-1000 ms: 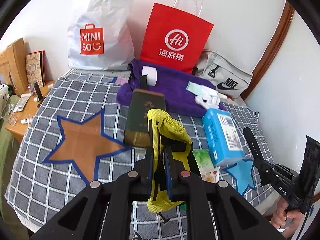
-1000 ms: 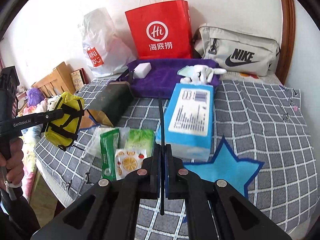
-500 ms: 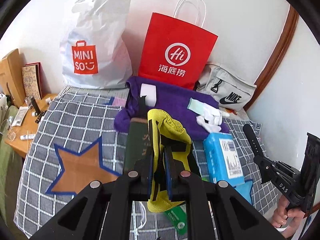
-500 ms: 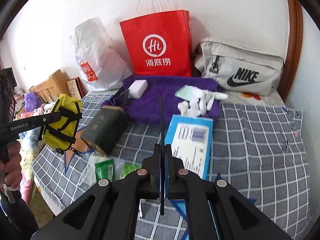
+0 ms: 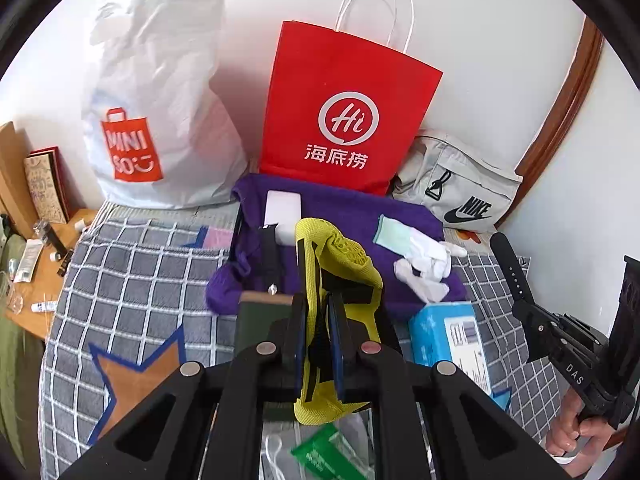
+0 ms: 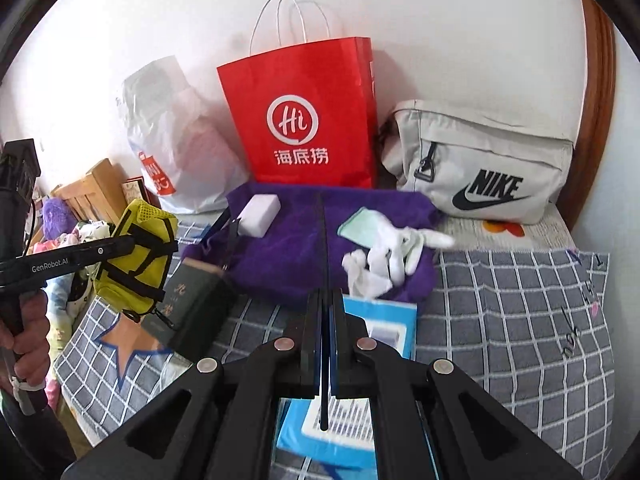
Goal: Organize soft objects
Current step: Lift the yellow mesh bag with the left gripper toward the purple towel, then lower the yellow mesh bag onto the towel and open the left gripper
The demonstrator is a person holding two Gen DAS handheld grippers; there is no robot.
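Observation:
My left gripper [image 5: 318, 300] is shut on a yellow mesh pouch [image 5: 340, 252] with black straps and holds it up over the checked bed. The right wrist view shows the same pouch [image 6: 140, 248] at the left, clamped in the left gripper [image 6: 120, 246]. My right gripper [image 6: 325, 296] is shut on a thin black strap [image 6: 321, 240] seen edge-on. From the left wrist view, that strap [image 5: 508, 264] sticks up out of the right gripper [image 5: 524, 304]. A purple towel [image 5: 340, 208] ahead carries white gloves [image 5: 424, 268] and a white block [image 5: 283, 210].
A red paper bag [image 5: 344, 120], a white plastic bag [image 5: 160, 100] and a grey Nike bag [image 5: 460, 188] stand along the back wall. A dark green box [image 6: 192, 300], a blue tissue pack [image 5: 444, 336] and a green packet [image 5: 324, 452] lie on the bed. A cluttered wooden bedside table [image 5: 36, 264] is at left.
Both grippers have moved forward toward the towel and bags and risen a little, each keeping its hold. The star patch and snack packets have slid down under the fingers.

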